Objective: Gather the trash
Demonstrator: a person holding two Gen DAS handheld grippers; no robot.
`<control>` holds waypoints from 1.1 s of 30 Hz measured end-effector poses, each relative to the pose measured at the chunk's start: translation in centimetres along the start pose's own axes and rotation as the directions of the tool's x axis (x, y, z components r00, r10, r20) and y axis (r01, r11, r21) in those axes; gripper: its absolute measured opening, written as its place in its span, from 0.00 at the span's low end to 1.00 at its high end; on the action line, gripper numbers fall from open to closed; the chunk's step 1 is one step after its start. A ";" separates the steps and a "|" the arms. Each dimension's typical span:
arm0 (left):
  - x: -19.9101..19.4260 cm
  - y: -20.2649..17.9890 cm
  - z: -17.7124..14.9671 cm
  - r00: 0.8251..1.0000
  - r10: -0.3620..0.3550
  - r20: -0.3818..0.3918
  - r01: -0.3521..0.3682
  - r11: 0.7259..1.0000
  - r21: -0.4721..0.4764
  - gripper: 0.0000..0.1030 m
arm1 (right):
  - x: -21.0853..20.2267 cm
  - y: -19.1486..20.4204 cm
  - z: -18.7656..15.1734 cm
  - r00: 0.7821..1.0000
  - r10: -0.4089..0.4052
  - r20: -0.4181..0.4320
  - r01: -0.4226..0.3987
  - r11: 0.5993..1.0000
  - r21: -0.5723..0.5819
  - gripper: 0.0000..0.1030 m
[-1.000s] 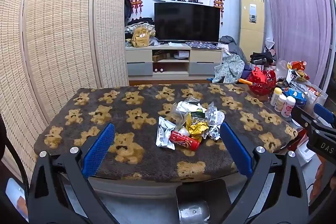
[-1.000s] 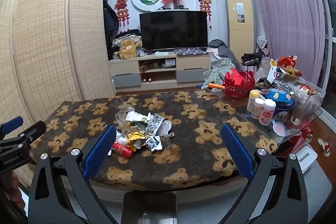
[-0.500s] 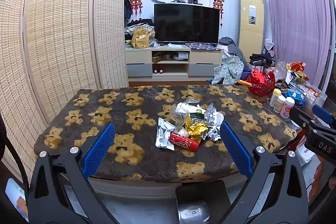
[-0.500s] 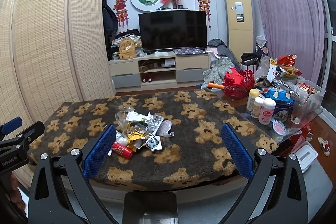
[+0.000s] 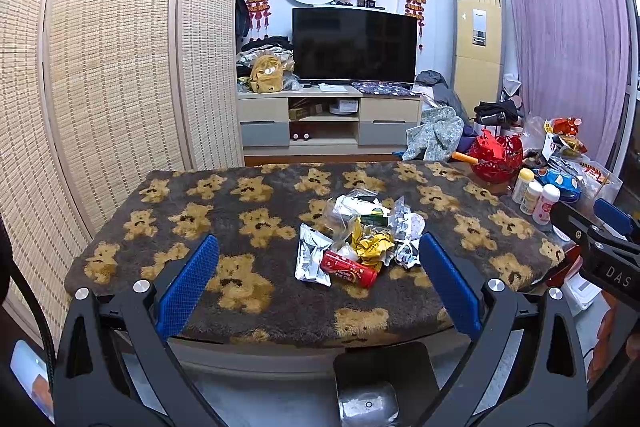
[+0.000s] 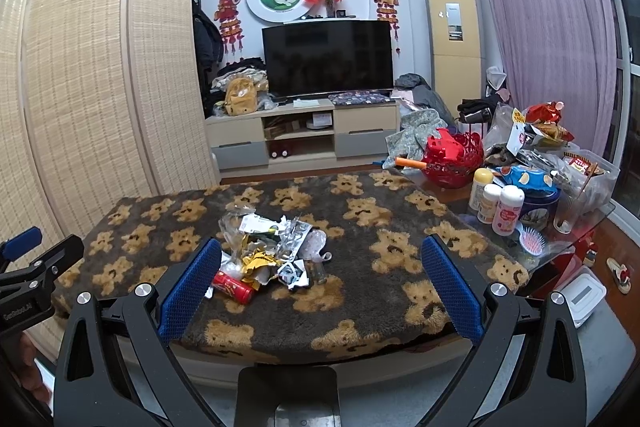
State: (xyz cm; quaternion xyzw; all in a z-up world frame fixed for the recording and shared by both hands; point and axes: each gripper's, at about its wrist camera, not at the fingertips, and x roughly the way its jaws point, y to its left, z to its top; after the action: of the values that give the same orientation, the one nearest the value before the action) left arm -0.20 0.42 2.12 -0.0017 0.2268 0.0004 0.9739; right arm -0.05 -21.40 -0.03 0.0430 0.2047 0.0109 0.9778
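A heap of trash (image 5: 360, 237) lies mid-table on the bear-print cover (image 5: 248, 227): a red can (image 5: 349, 269), a silver foil packet (image 5: 311, 259), crumpled yellow wrapper (image 5: 374, 245) and clear plastic. The right wrist view shows the same heap of trash (image 6: 272, 251) with the red can (image 6: 232, 286) at its near left. My left gripper (image 5: 319, 285) is open, held back from the table's near edge with nothing between its blue pads. My right gripper (image 6: 320, 285) is also open and empty, likewise short of the table. The right gripper's tip (image 5: 600, 227) shows at the right edge of the left wrist view.
Bottles (image 6: 498, 205), a blue tin (image 6: 534, 203), a hairbrush (image 6: 531, 241), a red basket (image 6: 454, 159) and snack bags crowd the glass side table on the right. A woven folding screen (image 5: 100, 67) stands left. A TV unit (image 5: 332, 119) is behind. A white box (image 6: 582, 293) sits on the floor.
Both views have shifted very slightly; the heap and both open grippers stay as they were.
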 end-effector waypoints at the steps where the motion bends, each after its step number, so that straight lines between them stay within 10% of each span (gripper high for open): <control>1: 0.0 0.0 0.0 1.000 0.001 0.001 -0.001 1.000 0.000 0.92 | 0.0 0.1 0.0 1.000 0.000 0.000 0.000 1.000 0.000 0.97; 33: -0.2 -0.2 -0.2 1.000 0.002 0.008 -0.002 1.000 0.002 0.92 | 0.0 0.0 0.0 1.000 0.002 -0.002 -0.002 1.000 0.006 0.97</control>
State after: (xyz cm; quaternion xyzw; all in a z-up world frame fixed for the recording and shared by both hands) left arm -0.41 0.18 2.03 -0.0003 0.2229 0.0011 0.9748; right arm -0.09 -21.44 -0.04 0.0459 0.2058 0.0115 0.9775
